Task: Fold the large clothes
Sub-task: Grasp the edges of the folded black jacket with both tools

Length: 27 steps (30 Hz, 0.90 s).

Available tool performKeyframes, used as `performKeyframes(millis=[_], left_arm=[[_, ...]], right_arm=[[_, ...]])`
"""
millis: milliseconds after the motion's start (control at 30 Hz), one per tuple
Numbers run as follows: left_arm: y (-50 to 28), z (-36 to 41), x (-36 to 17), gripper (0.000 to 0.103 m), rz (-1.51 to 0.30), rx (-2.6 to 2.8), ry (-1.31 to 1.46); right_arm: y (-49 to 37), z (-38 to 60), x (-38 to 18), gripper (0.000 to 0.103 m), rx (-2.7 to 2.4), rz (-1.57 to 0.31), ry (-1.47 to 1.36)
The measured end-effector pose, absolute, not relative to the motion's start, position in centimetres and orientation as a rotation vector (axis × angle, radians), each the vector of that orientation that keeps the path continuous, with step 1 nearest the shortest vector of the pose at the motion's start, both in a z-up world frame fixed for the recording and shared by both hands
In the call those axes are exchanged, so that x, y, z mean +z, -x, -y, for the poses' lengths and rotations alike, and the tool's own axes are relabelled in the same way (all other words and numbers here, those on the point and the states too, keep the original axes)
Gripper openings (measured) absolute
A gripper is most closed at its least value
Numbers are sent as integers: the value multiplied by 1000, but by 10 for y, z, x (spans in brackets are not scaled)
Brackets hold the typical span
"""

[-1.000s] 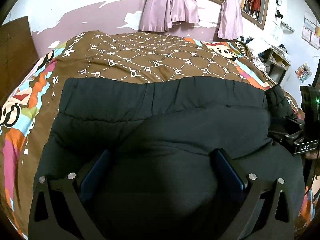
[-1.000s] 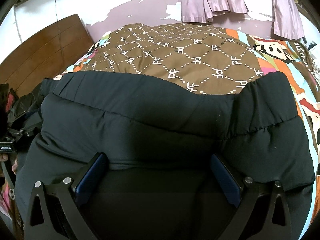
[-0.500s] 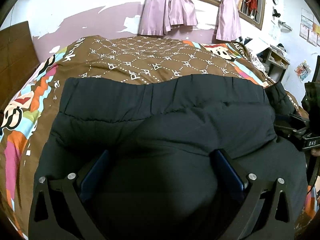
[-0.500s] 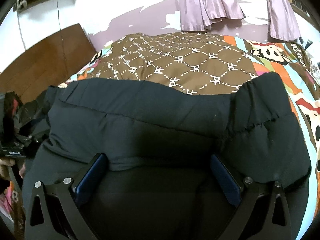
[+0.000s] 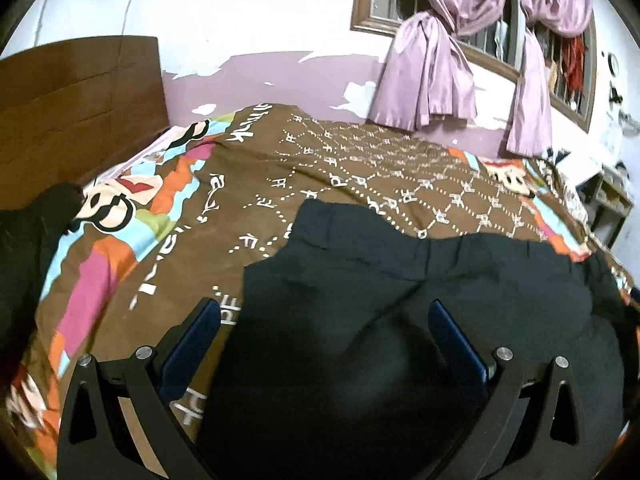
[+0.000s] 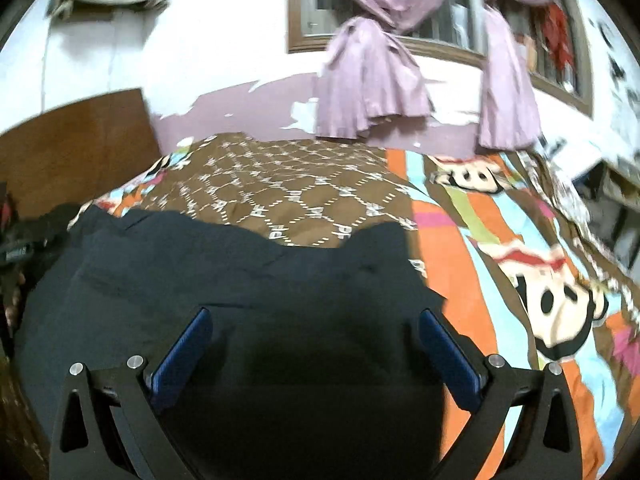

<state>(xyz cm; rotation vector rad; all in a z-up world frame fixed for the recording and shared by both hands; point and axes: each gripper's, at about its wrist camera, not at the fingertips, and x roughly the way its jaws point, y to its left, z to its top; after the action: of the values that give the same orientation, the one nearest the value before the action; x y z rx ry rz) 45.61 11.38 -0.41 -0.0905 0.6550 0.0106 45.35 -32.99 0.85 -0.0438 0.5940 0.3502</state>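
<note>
A large black padded garment lies folded on the brown patterned bedspread. It also fills the lower part of the right wrist view. My left gripper is open and empty, above the garment's left edge, its left finger over bare bedspread. My right gripper is open and empty, above the garment's right part, with its edge just beyond the right finger. The garment's near part is hidden under both grippers.
A wooden headboard stands at the left end of the bed. Another dark cloth lies at the bed's left edge. Purple curtains hang on the far wall. A small shelf stands at the right.
Both grippers have lifted and drawn back from the garment, so more wall and window show. The left view has shifted left, past the garment's left edge. The garment lies flatter.
</note>
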Motion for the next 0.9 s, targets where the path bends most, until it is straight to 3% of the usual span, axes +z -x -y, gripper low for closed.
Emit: performKeyframes(millis=[533, 900], left_arm=[[-463, -178, -43, 102, -896, -32, 320], [-465, -195, -62, 102, -981, -176, 495]], right_arm=[[-490, 404, -56, 103, 410, -893, -302], [-484, 418, -74, 103, 481, -876, -421]])
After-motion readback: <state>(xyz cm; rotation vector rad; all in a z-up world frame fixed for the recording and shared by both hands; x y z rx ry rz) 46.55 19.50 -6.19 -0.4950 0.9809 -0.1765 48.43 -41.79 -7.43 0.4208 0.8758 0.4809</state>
